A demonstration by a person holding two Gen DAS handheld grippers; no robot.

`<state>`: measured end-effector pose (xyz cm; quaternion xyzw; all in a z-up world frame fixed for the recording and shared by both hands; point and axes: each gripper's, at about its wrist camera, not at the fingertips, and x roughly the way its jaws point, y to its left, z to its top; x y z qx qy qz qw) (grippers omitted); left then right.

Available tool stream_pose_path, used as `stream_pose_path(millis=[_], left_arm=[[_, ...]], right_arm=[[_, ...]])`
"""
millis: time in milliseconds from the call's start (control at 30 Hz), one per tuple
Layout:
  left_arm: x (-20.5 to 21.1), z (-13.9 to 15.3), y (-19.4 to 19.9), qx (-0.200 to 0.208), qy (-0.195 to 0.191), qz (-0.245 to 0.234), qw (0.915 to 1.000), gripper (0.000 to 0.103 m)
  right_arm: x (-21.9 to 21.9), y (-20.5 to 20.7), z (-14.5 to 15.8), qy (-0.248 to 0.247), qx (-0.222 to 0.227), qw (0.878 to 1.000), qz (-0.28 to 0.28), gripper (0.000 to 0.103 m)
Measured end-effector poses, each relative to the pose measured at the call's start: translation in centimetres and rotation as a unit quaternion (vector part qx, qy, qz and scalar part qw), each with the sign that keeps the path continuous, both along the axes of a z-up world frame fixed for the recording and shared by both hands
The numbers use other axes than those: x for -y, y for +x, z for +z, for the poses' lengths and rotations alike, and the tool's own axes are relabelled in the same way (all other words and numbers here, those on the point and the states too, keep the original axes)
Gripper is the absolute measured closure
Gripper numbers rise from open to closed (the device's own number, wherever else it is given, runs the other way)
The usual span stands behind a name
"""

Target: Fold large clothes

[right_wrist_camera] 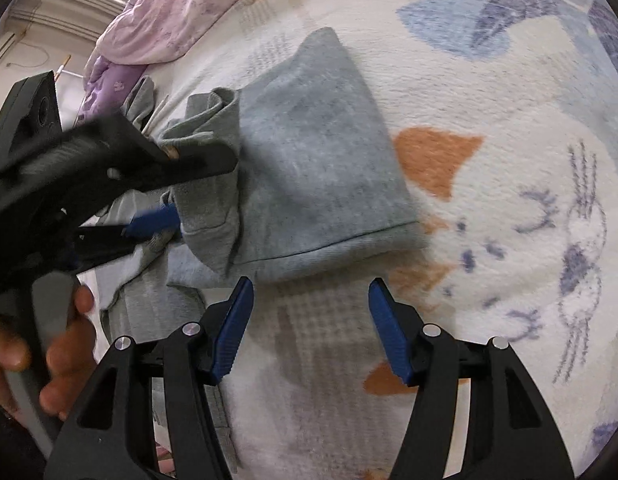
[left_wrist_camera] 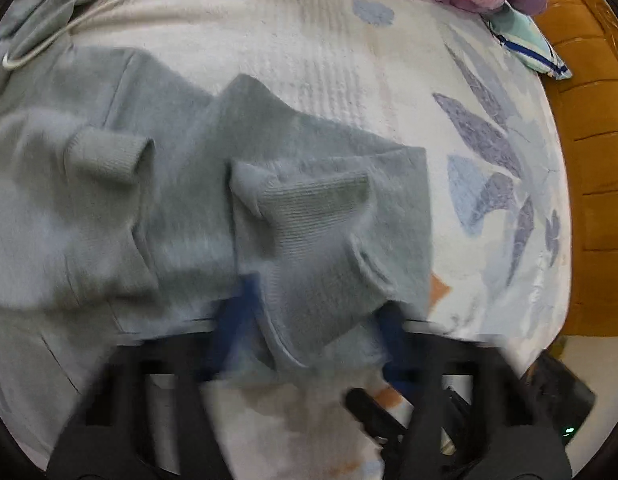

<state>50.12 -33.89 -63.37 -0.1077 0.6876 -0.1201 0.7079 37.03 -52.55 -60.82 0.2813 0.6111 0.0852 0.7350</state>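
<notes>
The grey-green sweatshirt (left_wrist_camera: 197, 200) lies on the patterned fleece blanket (left_wrist_camera: 389, 80) covering the bed, and occupies the left and centre of the left wrist view. Both sleeves are folded inward over the body: one ribbed cuff (left_wrist_camera: 109, 156) rests at centre left of that view, and the second ribbed cuff (left_wrist_camera: 309, 204) rests at centre. The left gripper (left_wrist_camera: 313, 312) sits at lower centre, with its blue fingers (left_wrist_camera: 235, 312) on either side of a bunched portion of the hem; the frame is blurred there. In the right wrist view the left gripper (right_wrist_camera: 161, 220) appears at centre left, with one blue finger pressed against the gathered fabric, which indicates a clamped hold on the sweatshirt (right_wrist_camera: 309, 168). The right gripper (right_wrist_camera: 309, 328), at lower centre of its own view, has its fingers apart and holds nothing; it hovers over bare blanket just beside the near edge of the garment. A pink floral quilt (right_wrist_camera: 181, 12) lies bunched at upper left. Assessment: the sleeve folds appear complete. The lengthwise fold of the body, bringing the hem toward the collar, is in progress or pending, and final flattening remains.
</notes>
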Motion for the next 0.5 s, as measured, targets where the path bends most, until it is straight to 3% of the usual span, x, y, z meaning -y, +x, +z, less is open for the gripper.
stream_pose_path(millis=[33,133,233,333,500], left_arm=[[-0.5,0.0,0.2,-0.003,-0.002,0.002,1.0000,0.091],[-2.9,2.7,0.8,0.038,-0.021,0.016,0.9989,0.093],[-7.0,7.8,1.4,0.097,-0.063,0.040,0.9925,0.093],[-11.8,12.7,1.8,0.153,-0.085,0.068,0.9821,0.093],[-21.9,18.5,1.5,0.233,-0.079,0.114,0.9625,0.093]], right_arm=[[0.1,0.0,0.2,-0.002,0.000,1.000,-0.004,0.046],[0.1,0.0,0.8,-0.012,0.004,1.000,-0.010,0.045],[-0.6,-0.1,1.6,-0.026,0.011,1.000,-0.011,0.037],[-2.7,0.2,2.0,-0.018,0.014,1.000,-0.003,0.033],[-7.9,1.0,2.5,-0.009,0.025,0.999,0.026,0.032]])
